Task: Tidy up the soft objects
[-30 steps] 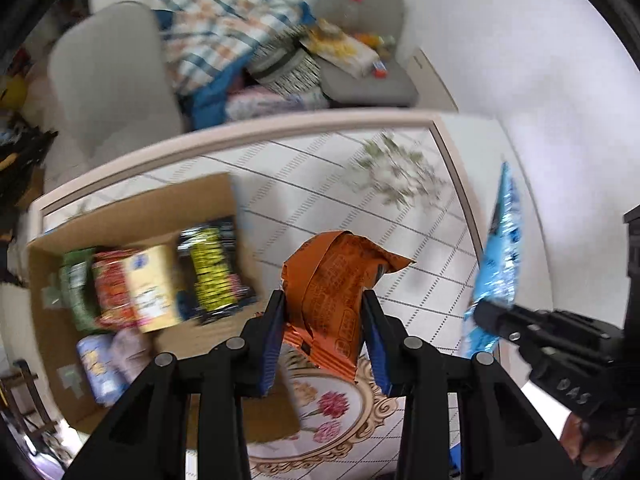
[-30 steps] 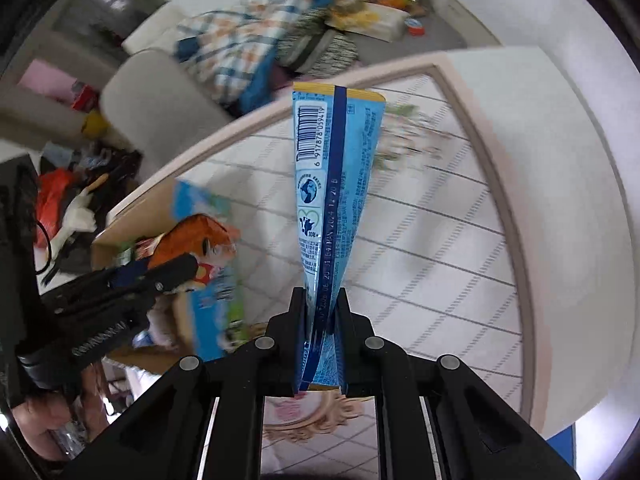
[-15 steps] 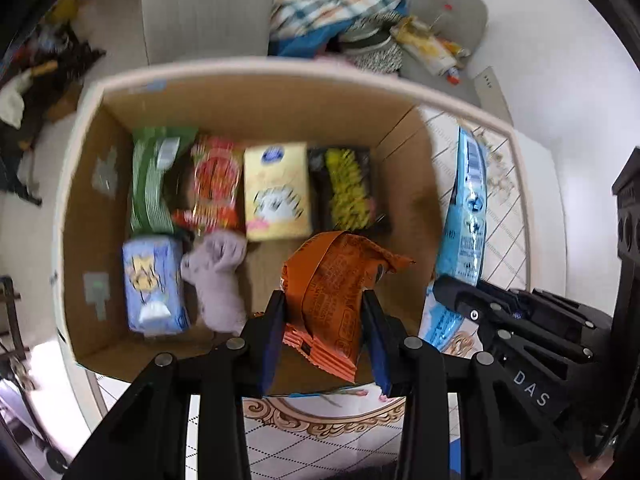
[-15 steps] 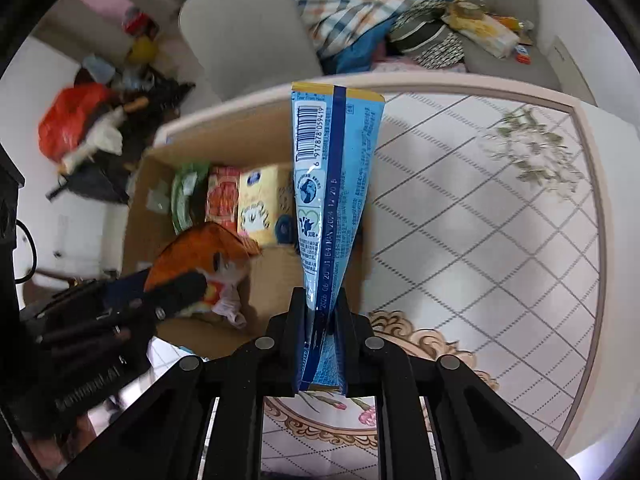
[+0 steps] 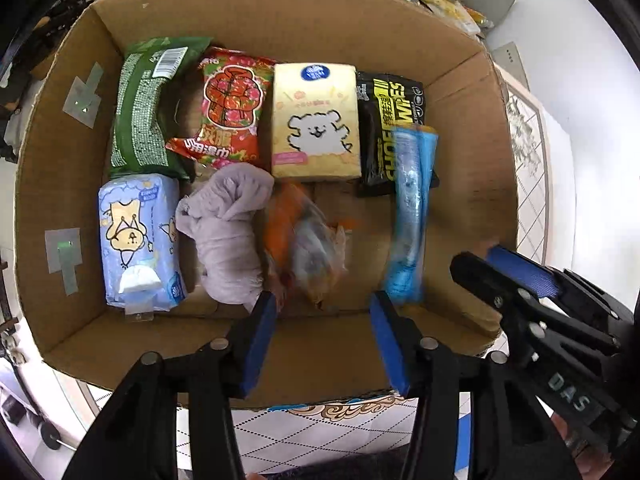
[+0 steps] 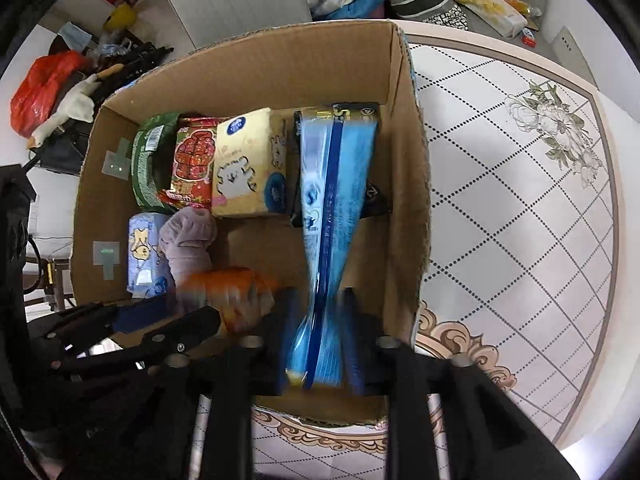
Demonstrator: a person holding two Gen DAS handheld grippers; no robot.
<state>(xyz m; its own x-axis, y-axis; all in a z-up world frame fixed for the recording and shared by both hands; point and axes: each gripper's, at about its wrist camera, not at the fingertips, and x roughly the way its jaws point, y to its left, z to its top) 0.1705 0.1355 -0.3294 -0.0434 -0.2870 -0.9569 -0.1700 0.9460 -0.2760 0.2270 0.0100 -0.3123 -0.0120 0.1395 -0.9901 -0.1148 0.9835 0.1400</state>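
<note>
Right wrist view, blue packet [image 6: 332, 216] lengthwise toward box [image 6: 404, 184] far wall, right hand-held gripper [image 6: 320, 344] jaws just opening, released.

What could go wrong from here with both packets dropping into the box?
1. The blue packet is long and blurred between the right gripper's just-opened jaws; it may end up leaning on the black packet rather than lying flat.
2. The orange packet, just freed by the left gripper, may tumble onto the grey cloth.
3. The two grippers are close together over the cardboard box and could bump.
</note>
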